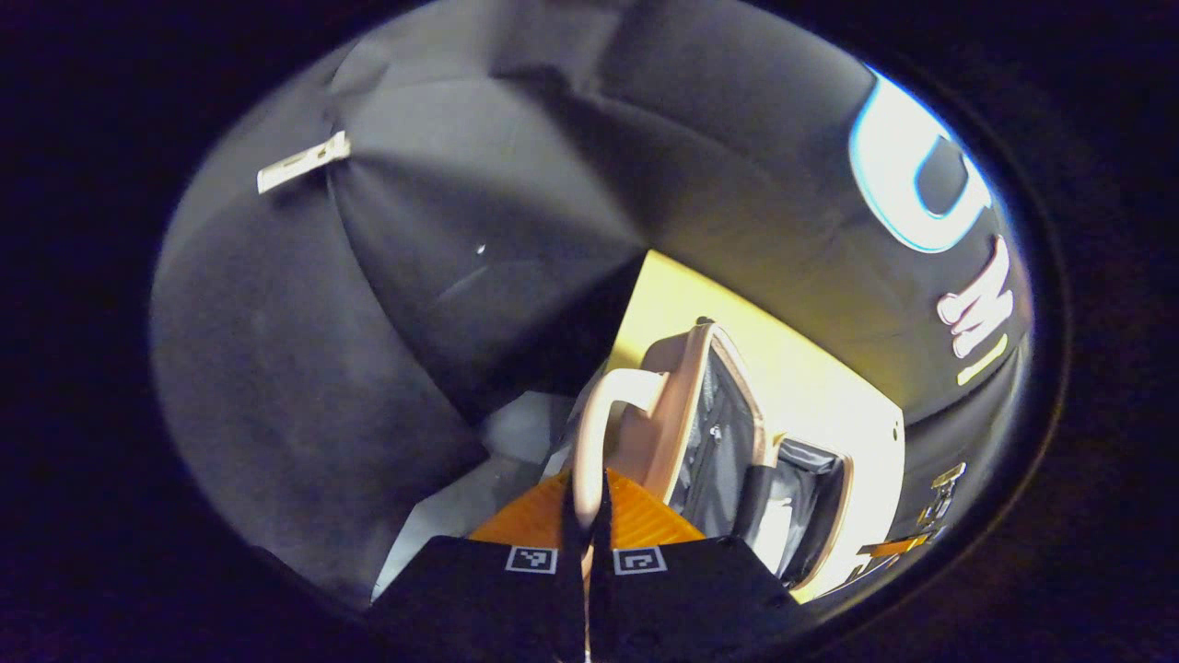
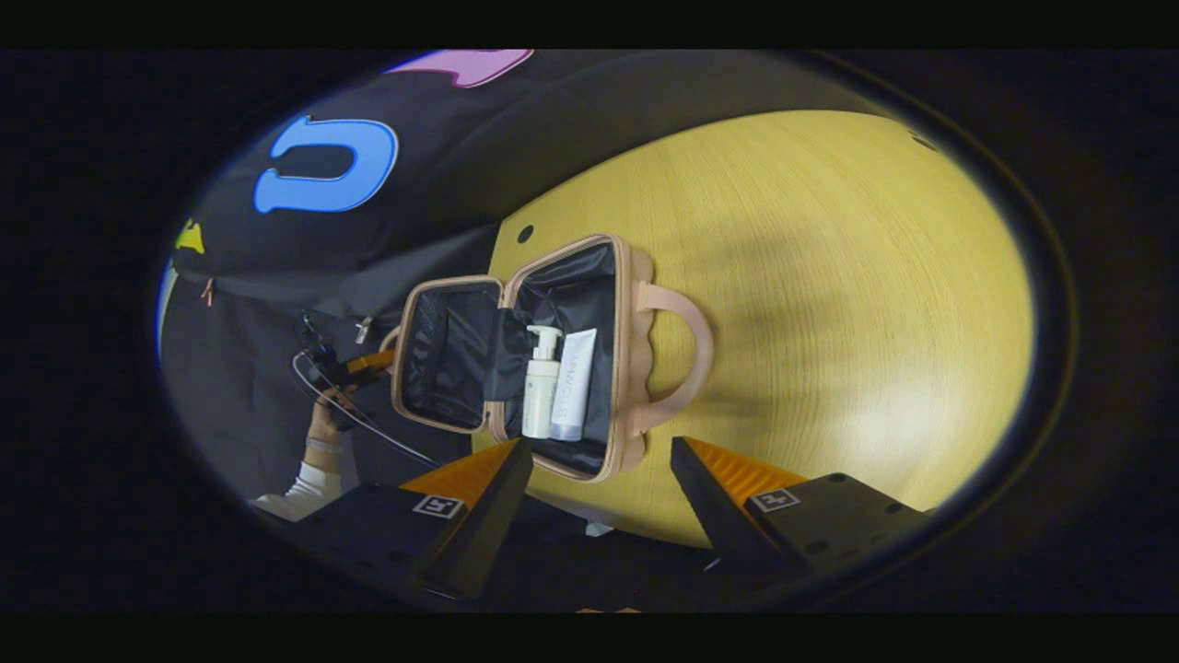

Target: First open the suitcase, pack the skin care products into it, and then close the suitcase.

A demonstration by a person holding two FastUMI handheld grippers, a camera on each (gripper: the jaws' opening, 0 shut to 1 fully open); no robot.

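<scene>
The pink suitcase (image 2: 636, 276) lies open on the yellow wooden table (image 2: 829, 276). A white pump bottle (image 2: 541, 387) and a white tube (image 2: 573, 385) lie side by side in its dark-lined half with the handle (image 2: 691, 354). My right gripper (image 2: 601, 448) hangs open over the suitcase's near rim, holding nothing. In the left gripper view my left gripper (image 1: 587, 493) is shut on the lid's pink handle (image 1: 599, 414), and the lid (image 1: 686, 405) rises beside it. The right gripper view shows that left gripper (image 2: 368, 366) at the lid's (image 2: 447, 354) outer edge.
A hand with a white sleeve (image 2: 318, 451) holds the left gripper, with a cable trailing from it. The black cloth wall (image 1: 442, 230) stands close behind the suitcase. Bare table (image 2: 875, 368) stretches to the right of the suitcase in the right gripper view.
</scene>
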